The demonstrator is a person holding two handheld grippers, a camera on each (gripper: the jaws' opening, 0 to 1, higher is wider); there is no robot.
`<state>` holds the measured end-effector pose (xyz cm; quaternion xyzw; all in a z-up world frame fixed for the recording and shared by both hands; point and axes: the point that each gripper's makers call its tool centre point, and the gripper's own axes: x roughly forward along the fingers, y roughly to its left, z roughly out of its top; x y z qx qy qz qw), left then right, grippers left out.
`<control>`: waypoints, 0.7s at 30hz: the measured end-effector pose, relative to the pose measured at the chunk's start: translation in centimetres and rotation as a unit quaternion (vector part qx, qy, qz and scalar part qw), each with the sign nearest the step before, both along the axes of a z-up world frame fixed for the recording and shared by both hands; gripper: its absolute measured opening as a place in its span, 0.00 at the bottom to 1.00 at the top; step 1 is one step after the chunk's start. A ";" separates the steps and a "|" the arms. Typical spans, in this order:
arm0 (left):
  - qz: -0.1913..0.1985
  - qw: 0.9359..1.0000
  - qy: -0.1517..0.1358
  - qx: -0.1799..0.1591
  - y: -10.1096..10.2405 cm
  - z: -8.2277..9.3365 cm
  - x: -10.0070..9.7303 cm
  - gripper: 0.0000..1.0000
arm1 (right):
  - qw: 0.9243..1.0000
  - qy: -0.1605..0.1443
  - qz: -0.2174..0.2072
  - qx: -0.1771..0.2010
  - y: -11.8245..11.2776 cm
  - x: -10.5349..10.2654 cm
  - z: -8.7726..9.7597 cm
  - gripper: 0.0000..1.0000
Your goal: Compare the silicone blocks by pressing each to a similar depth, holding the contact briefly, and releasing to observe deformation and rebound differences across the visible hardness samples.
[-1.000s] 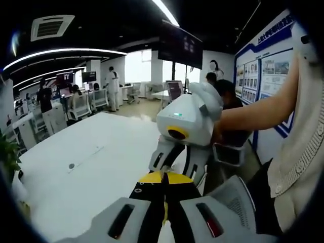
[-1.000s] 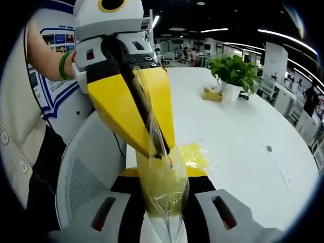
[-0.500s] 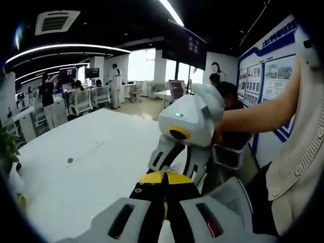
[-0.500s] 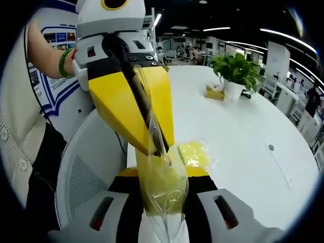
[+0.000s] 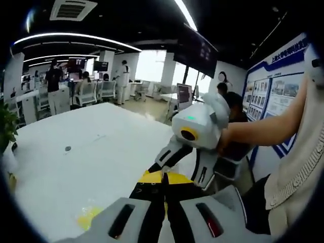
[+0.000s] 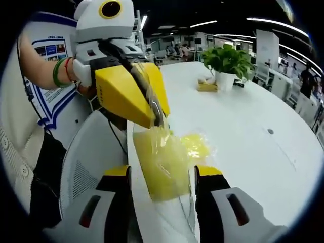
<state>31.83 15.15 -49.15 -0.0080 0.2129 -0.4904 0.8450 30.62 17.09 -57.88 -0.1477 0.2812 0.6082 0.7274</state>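
So the big change in the last second: the right gripper [image 6: 159, 174] has let go. A moment back its fingers [image 6: 118, 200] were pinched on the bottom of the clear bag [image 6: 164, 159] with the yellow silicone block [image 6: 159, 169] inside; now they stand wide apart on either side of it, touching nothing as far as I can tell. The left gripper [image 6: 154, 119] has its yellow fingers shut on the bag's top edge, so the bagged block now hangs from that one alone, just above the near edge of the white tabletop [image 6: 243, 121].

A second yellow block [image 6: 195, 147] in its own wrapper lies flat on the tabletop just behind the hanging one. A potted plant [image 6: 225, 66] sits at the far end.

In the left gripper view the right gripper [image 5: 195, 136] shows up opened too, off to the right.

My read: no pressing has started, the blocks are still in their bags. This looks like the unpacking stage, probably getting the hanging block out or laid down next.
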 end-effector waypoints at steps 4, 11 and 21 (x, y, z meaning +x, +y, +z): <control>0.008 1.000 0.015 -0.007 0.0 -0.6 0.2 0.00 | 0.999 0.003 -0.026 0.018 -0.9 0.0 0.3 0.56; 0.022 0.999 0.044 -0.013 -0.2 -2.3 0.8 0.00 | 0.990 0.013 -0.116 0.075 -3.7 0.6 1.1 0.67; 0.059 0.993 0.095 -0.026 -0.2 -5.7 2.4 0.00 | 0.959 0.020 -0.247 0.137 -9.9 0.1 1.0 0.89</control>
